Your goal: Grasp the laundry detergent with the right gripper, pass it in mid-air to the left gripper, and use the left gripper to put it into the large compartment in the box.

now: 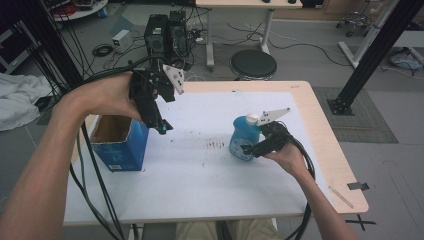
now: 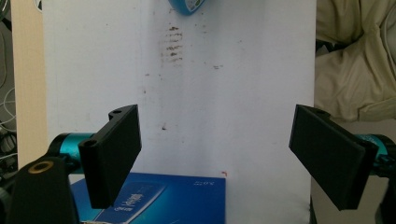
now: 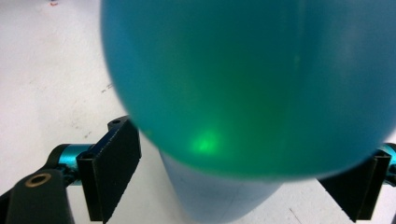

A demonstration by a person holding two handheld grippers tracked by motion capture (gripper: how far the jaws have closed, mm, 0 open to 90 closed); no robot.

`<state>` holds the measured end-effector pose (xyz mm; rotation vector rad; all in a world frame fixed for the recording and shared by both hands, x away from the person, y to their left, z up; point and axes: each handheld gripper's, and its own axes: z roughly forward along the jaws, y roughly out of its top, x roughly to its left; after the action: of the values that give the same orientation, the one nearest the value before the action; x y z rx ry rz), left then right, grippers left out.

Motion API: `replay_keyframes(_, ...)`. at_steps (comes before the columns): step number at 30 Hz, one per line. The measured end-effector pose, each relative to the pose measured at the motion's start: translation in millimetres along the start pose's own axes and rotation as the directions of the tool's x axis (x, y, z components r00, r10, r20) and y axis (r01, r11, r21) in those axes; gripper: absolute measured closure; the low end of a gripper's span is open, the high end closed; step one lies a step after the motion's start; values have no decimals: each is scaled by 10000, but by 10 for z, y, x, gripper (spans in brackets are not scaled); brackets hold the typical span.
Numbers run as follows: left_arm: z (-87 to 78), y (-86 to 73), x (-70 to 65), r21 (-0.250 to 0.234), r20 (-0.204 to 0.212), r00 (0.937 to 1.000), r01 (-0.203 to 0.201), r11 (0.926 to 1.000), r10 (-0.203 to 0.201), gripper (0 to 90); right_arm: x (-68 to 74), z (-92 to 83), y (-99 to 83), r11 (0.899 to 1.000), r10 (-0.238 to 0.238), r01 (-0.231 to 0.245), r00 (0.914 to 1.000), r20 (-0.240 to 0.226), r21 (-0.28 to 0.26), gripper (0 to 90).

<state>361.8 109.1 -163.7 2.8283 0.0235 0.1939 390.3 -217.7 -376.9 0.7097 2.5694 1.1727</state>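
On the table's left edge: one blue cardboard box [image 1: 120, 145] is standing with its top flaps open, at about 9 o'clock from the table's middle; pale print is showing on its lid in the left gripper view, too blurred to read.
Left gripper: the left gripper [image 1: 162, 126] is hanging in the air just above the box's right rim, gripped by the person's left hand [image 1: 107, 95], its tip pointing down toward 5 o'clock.
Left jaws: they are standing wide apart with nothing between them; bare white sheet is lying below.
Table cover: one white sheet [image 1: 200, 175] is covering the wooden table [image 1: 320, 125], carrying a patch of brown smudges [image 1: 216, 145] near its middle.
Bottle: one blue bottle [image 1: 244, 137] with a white cap is standing upright at about 3 o'clock from the smudges; a label is showing on its front, the writing too small to read.
Right gripper: the right gripper [image 1: 248, 150] is reaching in low from about 4 o'clock of the bottle, gripped by the person's right hand [image 1: 287, 155].
Right jaws: they are sitting on either side of the bottle's lower body; whether the pads are pressing on it I cannot tell.
Count: two grippers, one box, one bottle.
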Motion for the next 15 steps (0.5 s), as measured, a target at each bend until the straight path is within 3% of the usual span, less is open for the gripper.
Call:
replay_keyframes(3, 2, -4, 2, -1, -16, 10000, -17, 10000, 17, 169, 4, 14, -3, 10000, -3, 3, 10000, -26, -56, 168)
replay_keyframes(13, 23, -9, 18, 17, 14, 10000, -7, 10000, 7, 170, -21, 37, -9, 9996, 133, -135, 9999, -73, -255, 195)
replay_keyframes(15, 32, -6, 20, -4, 33, 10000, 23, 10000, -23, 169, -21, 39, -9, 9994, 163, -166, 9998, -118, -297, 239)
